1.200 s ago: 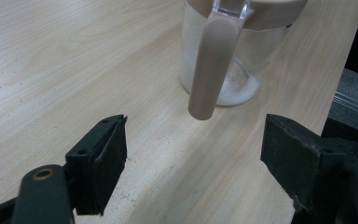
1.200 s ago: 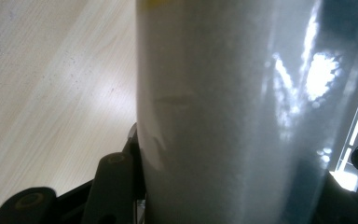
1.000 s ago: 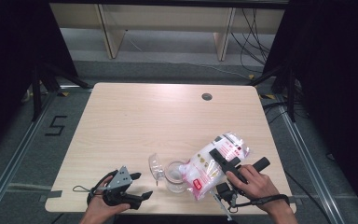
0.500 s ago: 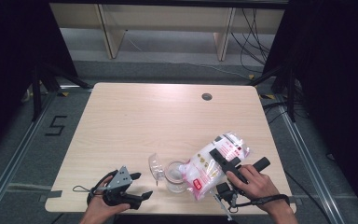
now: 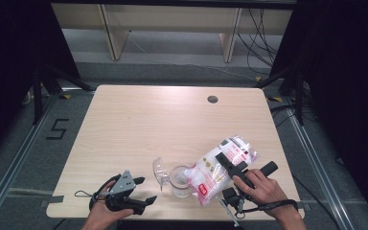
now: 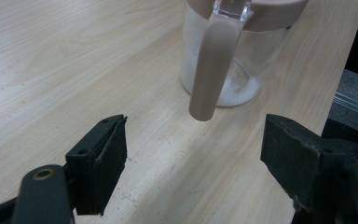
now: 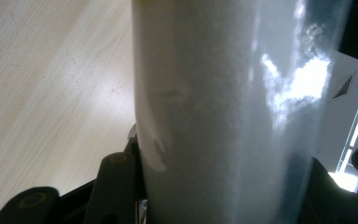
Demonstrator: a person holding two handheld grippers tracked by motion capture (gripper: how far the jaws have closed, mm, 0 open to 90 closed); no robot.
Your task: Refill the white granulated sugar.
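Note:
A clear glass jar [image 5: 180, 182] with a little white powder in it stands near the table's front edge, its clear lid [image 5: 159, 170] flipped open to the left. In the left gripper view the jar [image 6: 242, 60] has a beige rim and a beige handle [image 6: 209, 70] hanging toward me. My left gripper [image 5: 144, 190] rests on the table left of the jar, open and empty [image 6: 196, 128]. A clear bag of white powder [image 5: 223, 163] with a red label is tilted over the jar's right side. My right gripper [image 5: 226, 160] is shut on the bag [image 7: 223, 102].
The light wooden table [image 5: 163, 124] has a round cable hole [image 5: 212, 99] at the back right. Its front edge runs just under both hands. Beyond the far edge stand shelf legs [image 5: 110, 28], and cables [image 5: 263, 33] lie on the grey floor.

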